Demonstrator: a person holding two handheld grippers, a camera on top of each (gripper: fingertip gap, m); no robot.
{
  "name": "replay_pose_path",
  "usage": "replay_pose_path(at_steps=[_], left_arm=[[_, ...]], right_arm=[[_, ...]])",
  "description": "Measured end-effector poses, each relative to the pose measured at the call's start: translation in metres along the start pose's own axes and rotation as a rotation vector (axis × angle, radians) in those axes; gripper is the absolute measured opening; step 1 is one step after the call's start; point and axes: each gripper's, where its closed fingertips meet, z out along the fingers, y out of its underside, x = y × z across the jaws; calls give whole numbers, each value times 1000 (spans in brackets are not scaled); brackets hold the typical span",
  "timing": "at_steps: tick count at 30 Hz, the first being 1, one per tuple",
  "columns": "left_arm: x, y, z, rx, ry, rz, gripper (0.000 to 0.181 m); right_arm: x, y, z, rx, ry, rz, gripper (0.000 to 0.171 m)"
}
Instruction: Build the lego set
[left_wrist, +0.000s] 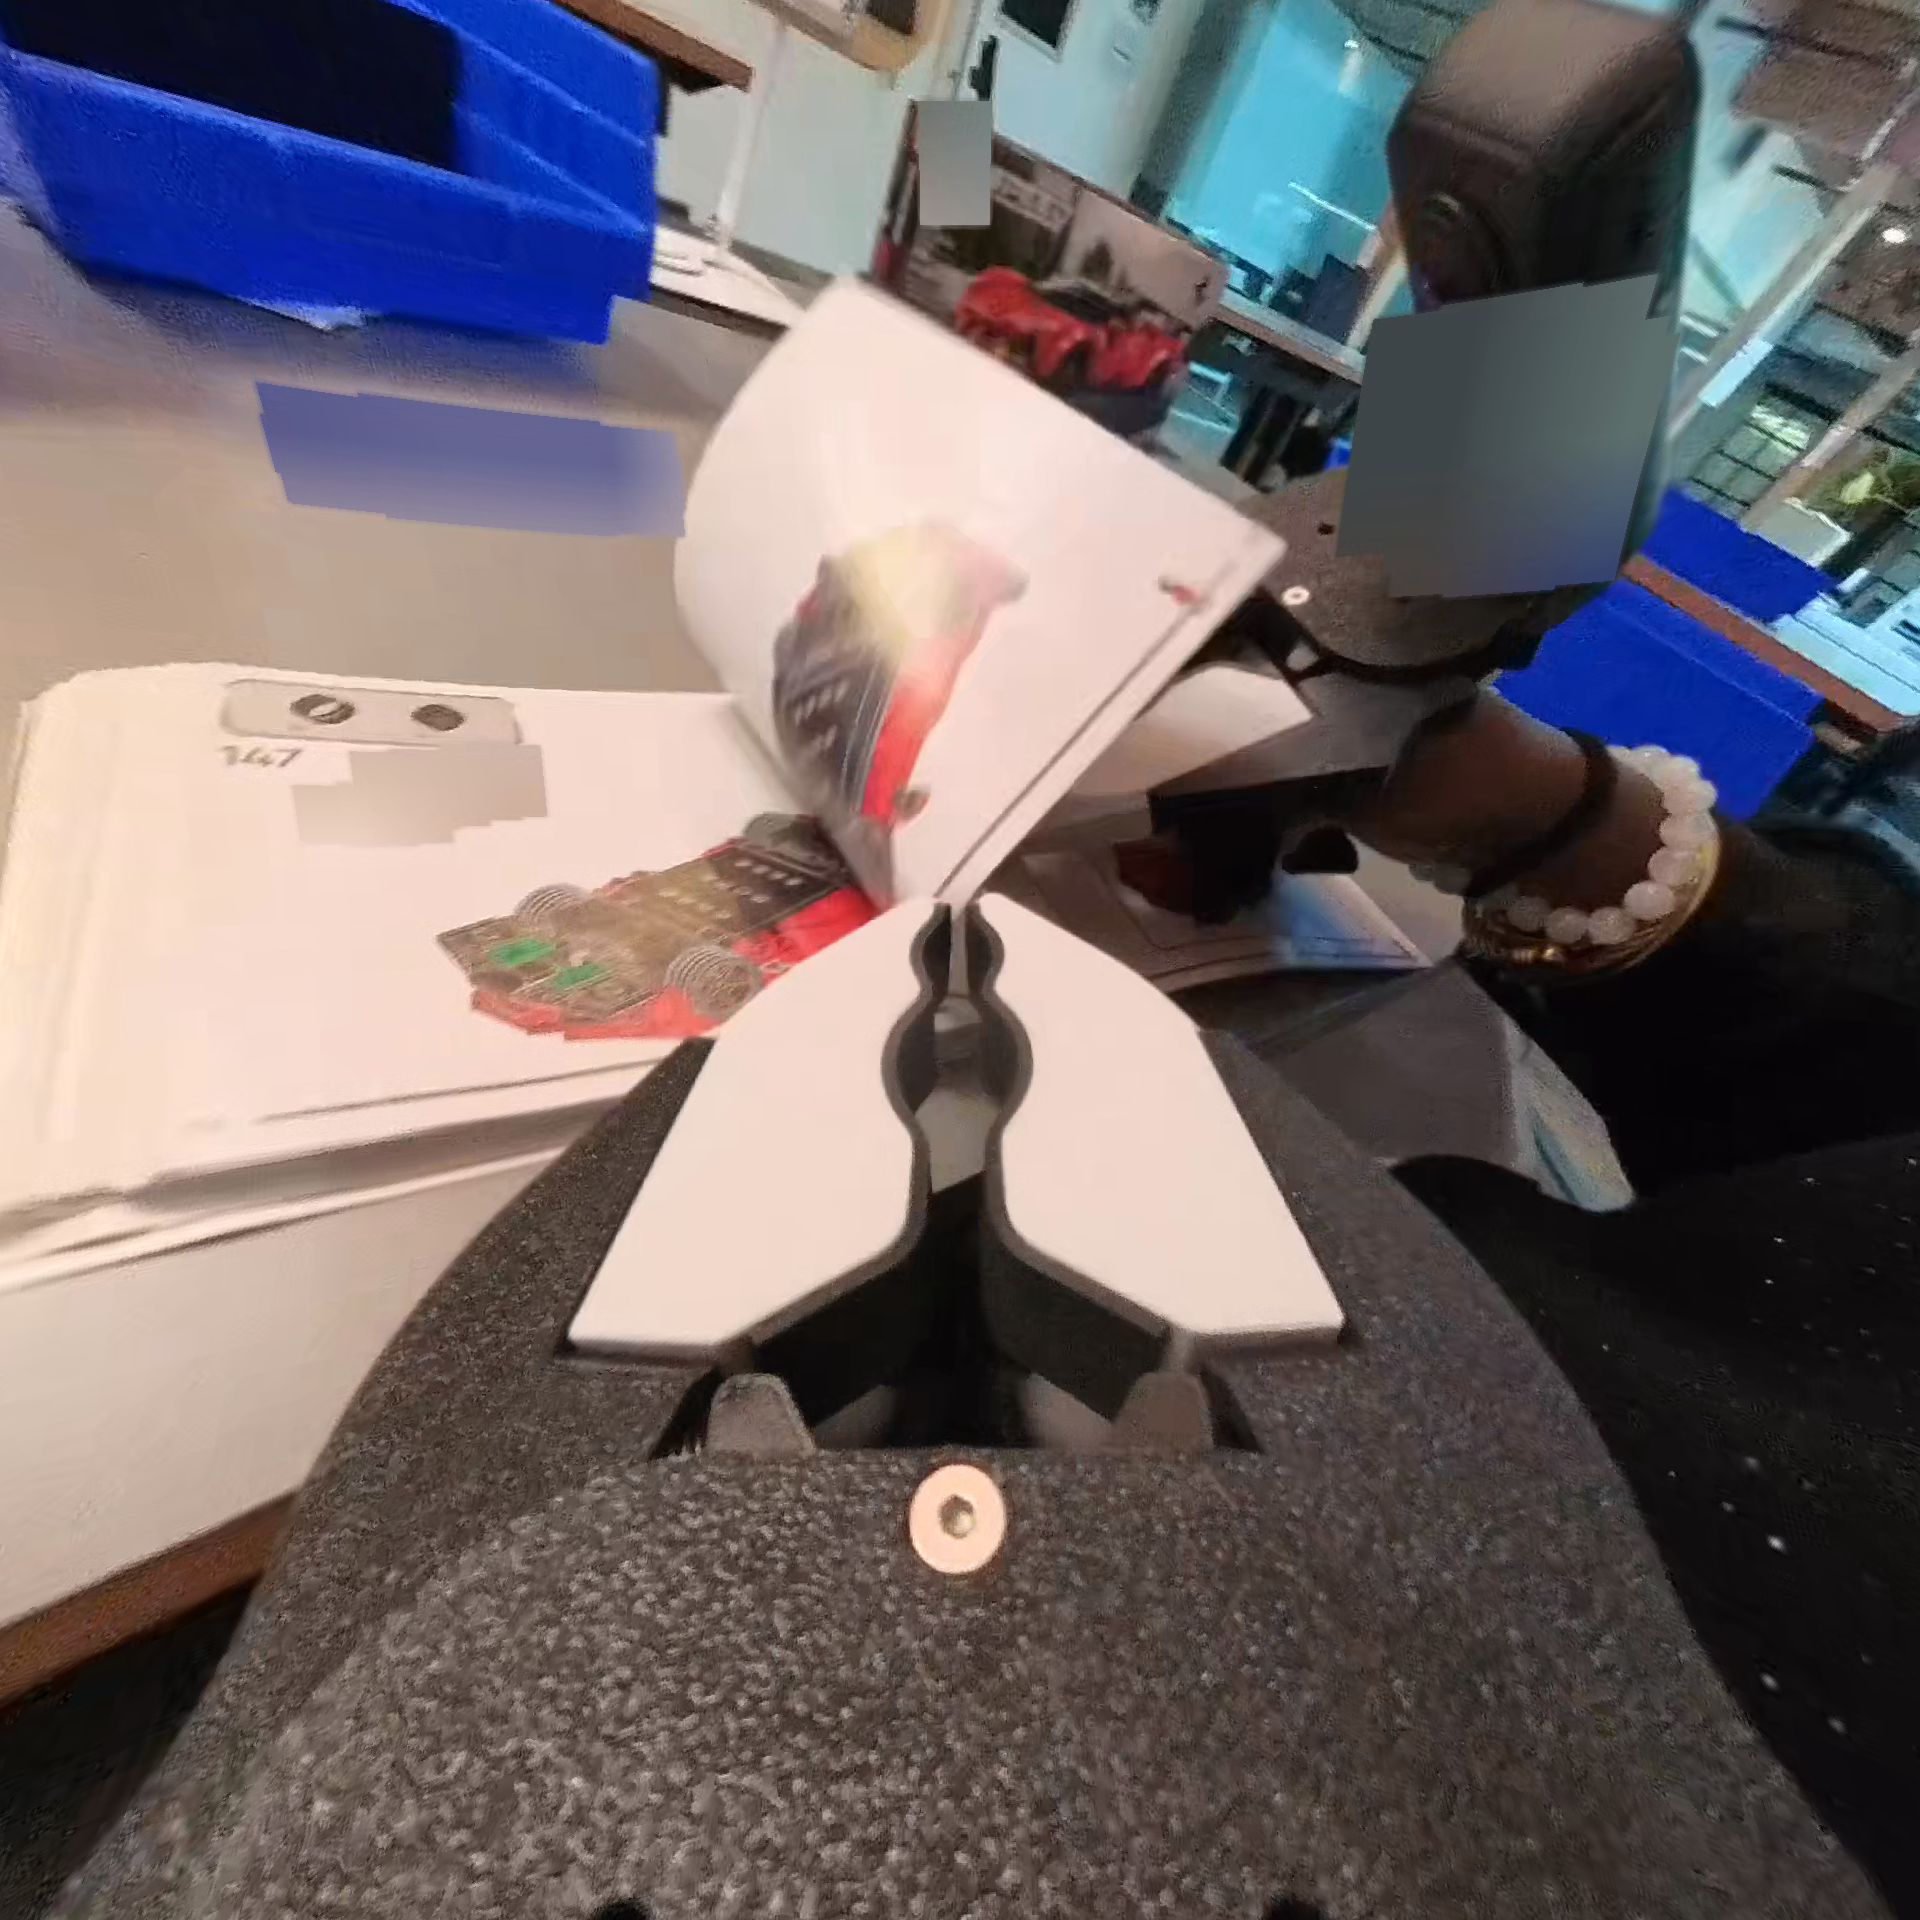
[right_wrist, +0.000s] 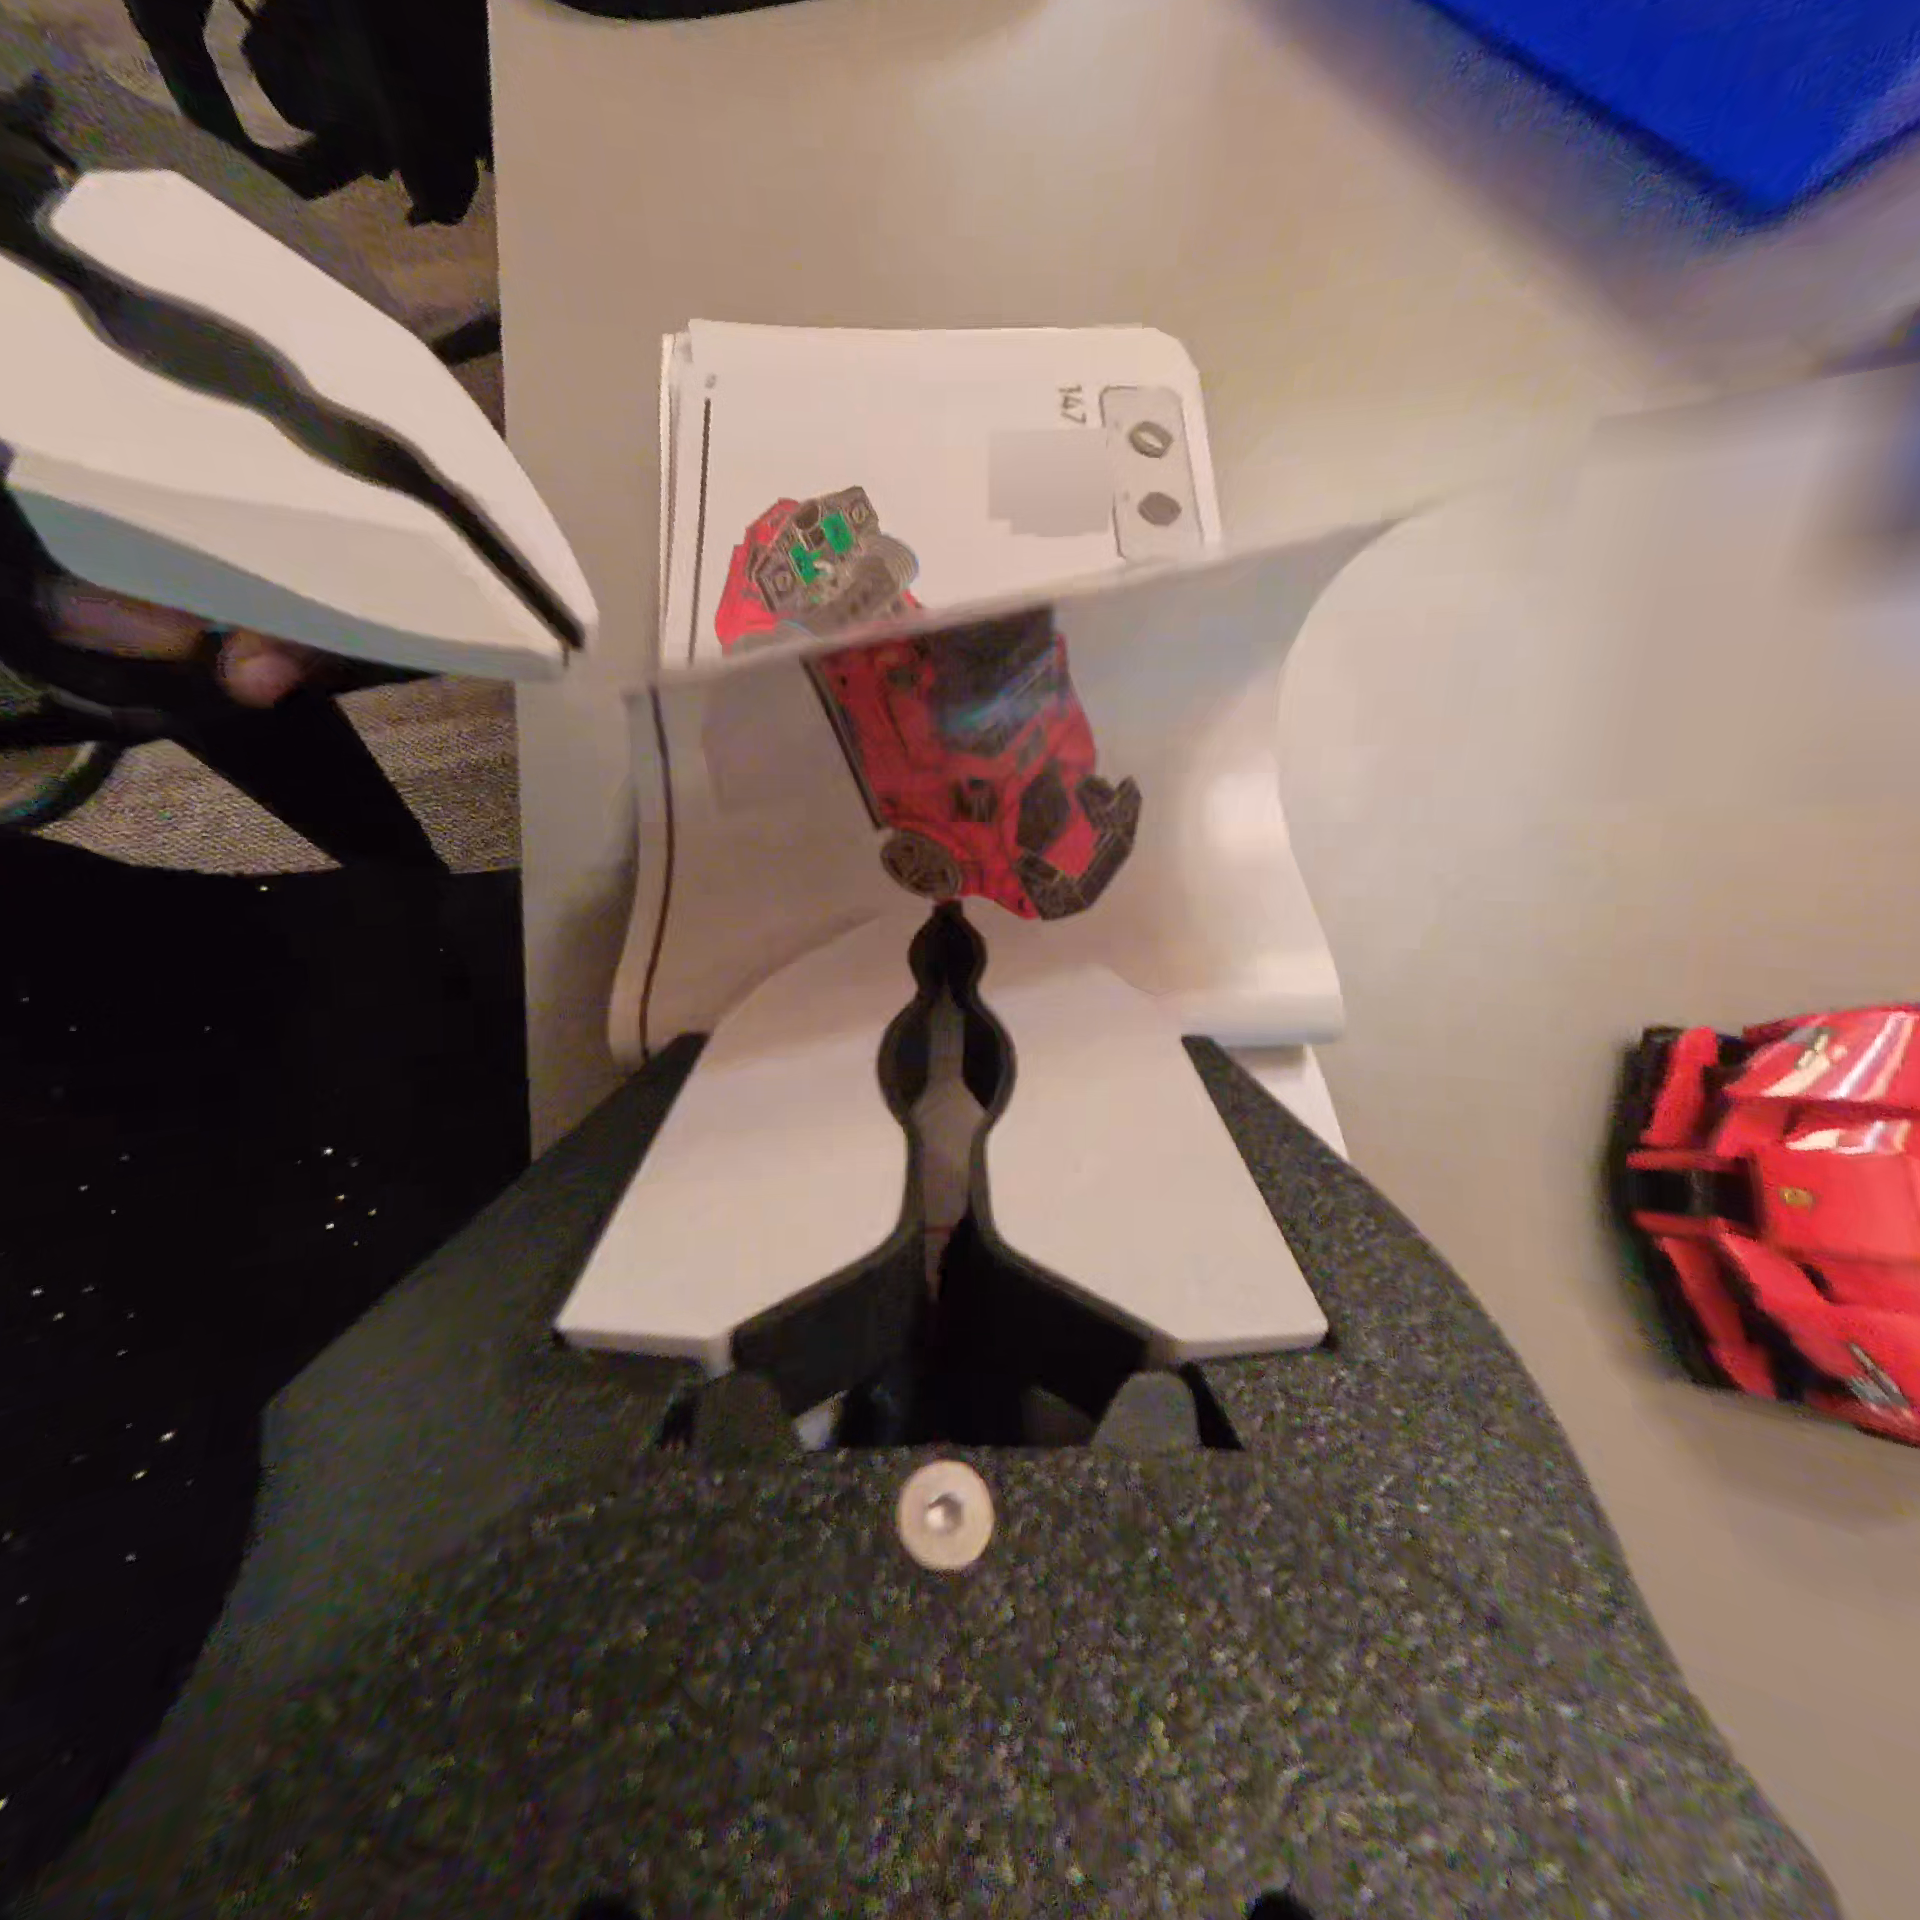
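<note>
A stack of white instruction sheets (left_wrist: 260, 935) lies on the grey table (left_wrist: 156, 520), its top sheet printed with a red car. My left gripper (left_wrist: 951, 909) is shut on the edge of one lifted, curled page (left_wrist: 914, 540). In the right wrist view my right gripper (right_wrist: 945, 914) is shut on the same page (right_wrist: 1195, 727) at its near edge, and the left gripper (right_wrist: 571, 644) pinches its left corner. The stack (right_wrist: 883, 436) lies beyond. A built red Lego car (right_wrist: 1787, 1216) sits on the table to the right. The right gripper (left_wrist: 1236, 717) also shows in the left wrist view.
A blue bin (left_wrist: 312, 156) stands at the back of the table, and its corner shows in the right wrist view (right_wrist: 1714, 83). A hand with bead bracelets (left_wrist: 1621, 862) holds the right gripper. The table edge runs along the left of the stack (right_wrist: 509, 520), with dark floor beyond. One gripper's finger ends stand about 7 centimeters off the other's.
</note>
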Motion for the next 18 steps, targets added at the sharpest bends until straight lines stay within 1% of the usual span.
replay_pose_path(at_steps=[2, 3, 4, 5, 6, 7, 8, 9, 10, 12, 14, 15, 18], left_arm=[[-18, -7, -17, 57, -86, 5, 6], [-29, -15, -28, 91, -150, 33, 10], [-37, -25, -38, 122, -217, 97, 11], [-38, -38, -46, 152, -271, 203, 10], [-30, -50, -48, 170, -290, 343, 9], [-16, -56, -41, 152, -266, 498, 8], [-3, -51, -27, 71, -226, 640, 7], [2, -38, -10, -60, -188, 744, 6], [-1, -26, 5, -171, -181, 800, 4], [-12, -6, 30, -290, -164, 826, 2], [-26, 19, 42, -436, -135, 758, 0], [-31, 28, 44, -481, -129, 714, 0], [-32, 30, 42, -492, -118, 640, 0]], right_arm=[[-2, -1, 9, 26, -16, -9, 0], [-4, -1, 12, 36, -25, -7, 0], [-4, -1, 14, 32, -28, -12, 0], [-4, -1, 15, 34, -25, -20, 0], [-4, -1, 15, 33, -23, -25, 0], [-5, -1, 15, 30, -22, -27, 0], [-5, -1, 15, 29, -23, -30, 0], [-5, 0, 15, 27, -26, -34, 0], [-5, 0, 16, 24, -31, -37, 0], [-6, 0, 15, 26, -45, -35, 0], [-6, 0, 13, 37, -64, -28, 0], [-7, 0, 11, 48, -78, -28, 0], [2, -6, -2, 135, -70, 12, 0]])
